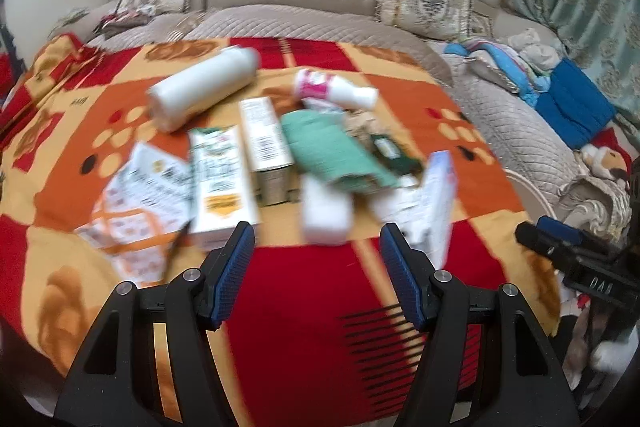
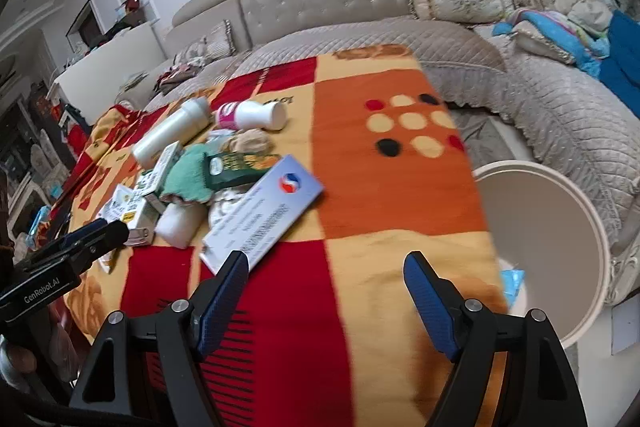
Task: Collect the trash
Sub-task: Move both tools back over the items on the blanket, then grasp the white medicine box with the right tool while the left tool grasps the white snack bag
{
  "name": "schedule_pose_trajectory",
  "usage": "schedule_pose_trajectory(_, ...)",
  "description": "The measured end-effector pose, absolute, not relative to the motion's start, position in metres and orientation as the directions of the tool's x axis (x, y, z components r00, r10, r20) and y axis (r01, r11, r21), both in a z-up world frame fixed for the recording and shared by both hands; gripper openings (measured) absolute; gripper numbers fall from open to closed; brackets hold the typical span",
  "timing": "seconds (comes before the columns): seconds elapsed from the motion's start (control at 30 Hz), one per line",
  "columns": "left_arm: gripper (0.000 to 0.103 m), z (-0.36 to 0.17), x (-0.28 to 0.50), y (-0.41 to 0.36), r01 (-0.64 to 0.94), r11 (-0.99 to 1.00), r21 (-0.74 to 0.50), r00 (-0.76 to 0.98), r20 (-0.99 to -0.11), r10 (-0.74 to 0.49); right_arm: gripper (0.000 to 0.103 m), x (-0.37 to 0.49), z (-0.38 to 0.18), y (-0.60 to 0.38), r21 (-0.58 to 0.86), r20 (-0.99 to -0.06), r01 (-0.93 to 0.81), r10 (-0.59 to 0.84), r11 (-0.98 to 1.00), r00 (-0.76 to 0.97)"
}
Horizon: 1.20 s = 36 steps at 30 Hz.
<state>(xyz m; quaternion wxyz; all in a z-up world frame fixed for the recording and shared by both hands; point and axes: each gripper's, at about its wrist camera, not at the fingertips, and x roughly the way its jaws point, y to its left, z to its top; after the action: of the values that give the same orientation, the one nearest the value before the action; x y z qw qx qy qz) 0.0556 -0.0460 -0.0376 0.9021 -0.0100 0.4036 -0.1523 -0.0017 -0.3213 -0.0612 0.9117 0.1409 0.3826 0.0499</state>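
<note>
Both grippers hang empty over the near edge of the blanket (image 2: pixel 392 187) with their jaws spread: the left gripper (image 1: pixel 318 243) faces the pile of trash, the right gripper (image 2: pixel 326 271) stands just beside the white and blue box (image 2: pixel 266 213). The rest of the pile, such as the white bottle (image 1: pixel 204 87) and the green cloth (image 1: pixel 332 147), lies toward the middle. The white bin (image 2: pixel 560 247) waits on the floor past the right edge. It seems best to take the nearest box first, across its narrow side, because its flat face is too wide. The pictures are blurred, so slowing down before closing would help.
</note>
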Motion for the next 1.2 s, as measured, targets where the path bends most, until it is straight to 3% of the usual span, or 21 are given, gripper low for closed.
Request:
schedule_pose_trajectory(0.5, 0.064, -0.039, 0.117, 0.083, 0.121, 0.955, -0.271, 0.579, -0.762, -0.289, 0.081, 0.057, -0.082, -0.273, 0.378, -0.740, -0.011, 0.310, 0.926, 0.598)
schedule_pose_trajectory(0.83, 0.064, -0.069, 0.150, 0.083, 0.190, 0.924, -0.333, 0.442, -0.811, -0.383, 0.081, 0.076, -0.093, -0.279, 0.424, -0.755, 0.036, 0.331, 0.905, 0.567)
schedule_pose_trajectory(1.07, 0.064, -0.085, 0.141, 0.076, 0.193, 0.931, -0.311, 0.423, -0.830, -0.364, 0.081, 0.088, -0.097, -0.277, 0.434, -0.751, 0.042, 0.335, 0.900, 0.569)
schedule_pose_trajectory(1.13, 0.063, -0.088, 0.138, 0.076, 0.189, 0.923, -0.334, 0.401, -0.832, -0.384, 0.079, 0.089, -0.097, -0.275, 0.421, -0.746, 0.031, 0.327, 0.906, 0.580)
schedule_pose_trajectory(1.2, 0.056, -0.092, 0.133, 0.078, 0.173, 0.914, -0.366, 0.392, -0.826, -0.405, 0.066, 0.089, -0.097, -0.273, 0.397, -0.745, 0.022, 0.309, 0.917, 0.592)
